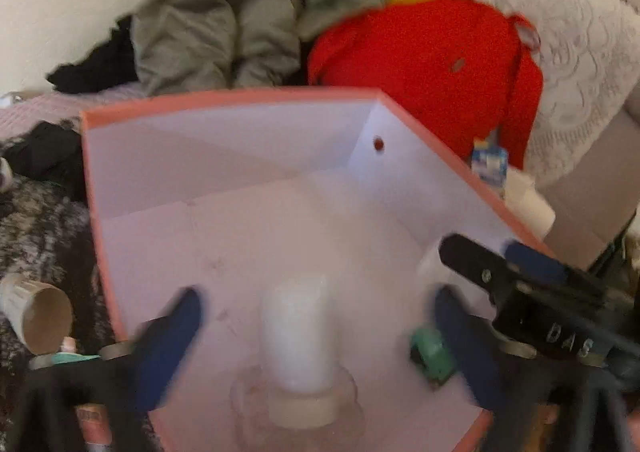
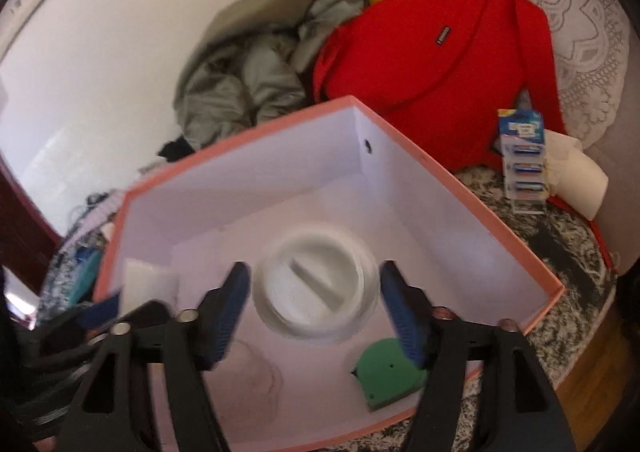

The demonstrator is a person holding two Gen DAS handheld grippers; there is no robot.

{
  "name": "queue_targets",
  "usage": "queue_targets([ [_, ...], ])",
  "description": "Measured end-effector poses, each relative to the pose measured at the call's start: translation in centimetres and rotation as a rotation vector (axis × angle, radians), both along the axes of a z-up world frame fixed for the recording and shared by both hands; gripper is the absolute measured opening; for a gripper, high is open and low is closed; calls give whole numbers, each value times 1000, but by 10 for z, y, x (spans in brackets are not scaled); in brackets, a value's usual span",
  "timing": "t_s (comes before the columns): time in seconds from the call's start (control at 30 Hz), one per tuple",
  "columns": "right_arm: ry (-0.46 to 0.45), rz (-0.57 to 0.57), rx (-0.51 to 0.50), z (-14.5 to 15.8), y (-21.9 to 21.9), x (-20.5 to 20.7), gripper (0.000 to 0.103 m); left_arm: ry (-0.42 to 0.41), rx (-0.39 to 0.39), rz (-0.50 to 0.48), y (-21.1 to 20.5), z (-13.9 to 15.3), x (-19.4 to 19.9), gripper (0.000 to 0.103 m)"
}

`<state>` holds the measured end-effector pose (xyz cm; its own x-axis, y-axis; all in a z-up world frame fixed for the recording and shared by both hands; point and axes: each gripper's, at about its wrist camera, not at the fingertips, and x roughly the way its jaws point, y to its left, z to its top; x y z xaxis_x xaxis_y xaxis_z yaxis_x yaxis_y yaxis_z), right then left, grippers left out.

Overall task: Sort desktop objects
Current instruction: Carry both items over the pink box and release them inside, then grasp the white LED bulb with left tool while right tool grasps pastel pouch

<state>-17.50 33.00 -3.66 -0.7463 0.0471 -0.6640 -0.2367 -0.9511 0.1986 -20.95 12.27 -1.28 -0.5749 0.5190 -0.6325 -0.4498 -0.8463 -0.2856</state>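
Observation:
A pink-rimmed box with a white inside (image 1: 224,155) (image 2: 440,187) lies open in both views. My left gripper (image 1: 316,328) is open over it, with a white bottle (image 1: 298,336) standing between the fingers, apart from both pads. My right gripper (image 2: 316,304) is open above a round white lid (image 2: 316,284) in the box; its fingers do not touch it. A green tape measure (image 2: 386,376) (image 1: 434,358) lies on the box floor. The right gripper also shows in the left wrist view (image 1: 532,284).
A red backpack (image 2: 440,63), grey-green clothing (image 2: 244,79) and a lace pillow (image 2: 588,31) lie behind the box. A battery pack (image 2: 524,159) and a white roll (image 2: 580,175) sit to its right, a cardboard tube (image 1: 38,312) to its left.

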Motion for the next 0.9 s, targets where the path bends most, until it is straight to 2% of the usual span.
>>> queue_targets([
  [0.07, 49, -30, 29, 8, -2, 6, 97, 17, 23, 12, -8, 8, 1, 100],
  [0.23, 126, -37, 39, 27, -16, 13, 99, 38, 75, 60, -36, 27, 4, 100],
  [0.4, 206, 12, 76, 49, -61, 19, 99, 70, 62, 146, -82, 43, 16, 100],
  [0.57, 311, 129, 147, 65, -132, 31, 100, 85, 25, 258, -143, 50, 30, 100],
  [0.7, 364, 245, 202, 66, -193, 39, 100, 83, -13, 358, -199, 49, 42, 101],
  [0.9, 378, 401, 218, 55, -268, 44, 101, 38, -75, 511, -287, 32, 59, 101],
])
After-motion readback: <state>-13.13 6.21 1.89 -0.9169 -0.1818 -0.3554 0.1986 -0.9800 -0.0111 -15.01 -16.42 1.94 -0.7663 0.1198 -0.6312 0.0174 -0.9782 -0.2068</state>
